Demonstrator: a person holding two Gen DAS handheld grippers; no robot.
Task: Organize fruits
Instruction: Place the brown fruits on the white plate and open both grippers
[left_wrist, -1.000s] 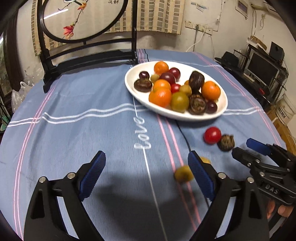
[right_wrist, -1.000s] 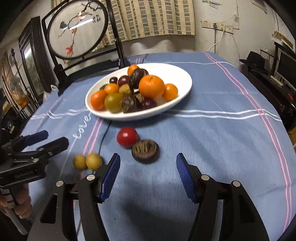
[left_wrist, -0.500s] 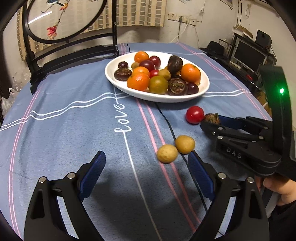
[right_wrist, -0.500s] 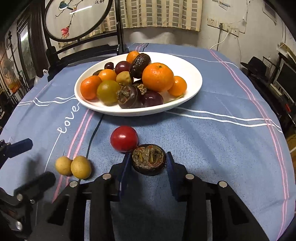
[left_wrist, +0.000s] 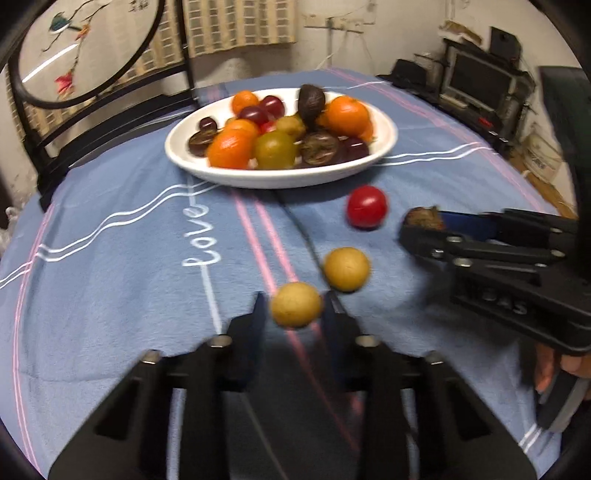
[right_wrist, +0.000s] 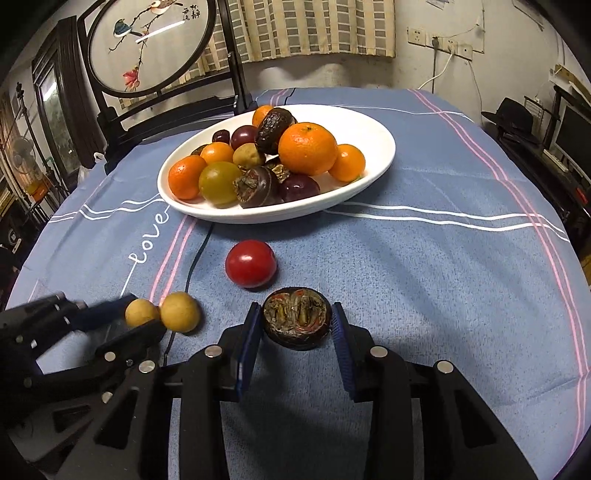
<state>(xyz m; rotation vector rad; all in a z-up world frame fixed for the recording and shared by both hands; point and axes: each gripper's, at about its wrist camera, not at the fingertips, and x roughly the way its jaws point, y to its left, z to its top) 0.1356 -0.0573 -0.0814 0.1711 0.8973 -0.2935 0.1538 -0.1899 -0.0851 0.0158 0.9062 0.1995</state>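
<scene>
- The white oval plate (right_wrist: 373, 173) heaped with oranges, plums and other fruit serves as the landmark; it sits on the worktop (right_wrist: 443, 280), which is covered by a blue striped cloth.
- In front of the plate, near its rim, lies a red tomato (right_wrist: 250, 263), touching nothing.
- Just beyond the tomato from the plate, the right tongs (right_wrist: 295, 328) are clenched on a dark wrinkled fruit (right_wrist: 297, 317), one blue pad against each side (the right wrist view shows its split, mottled top; the left wrist view gives only a brown sliver past the tong tips).
- Further from the plate and to the tomato's left, two yellow-brown round fruits sit side by side and appear to touch in the right wrist view, while the left wrist view shows a gap between them.
- The left tongs (left_wrist: 295, 306) are closed around the nearer yellow fruit (left_wrist: 295, 304), a finger on each flank; the other yellow fruit (left_wrist: 346, 269) lies free, closer to the plate.
- Only the left wrist view shows a hand (left_wrist: 554, 369) holding the right tongs' handle.
</scene>
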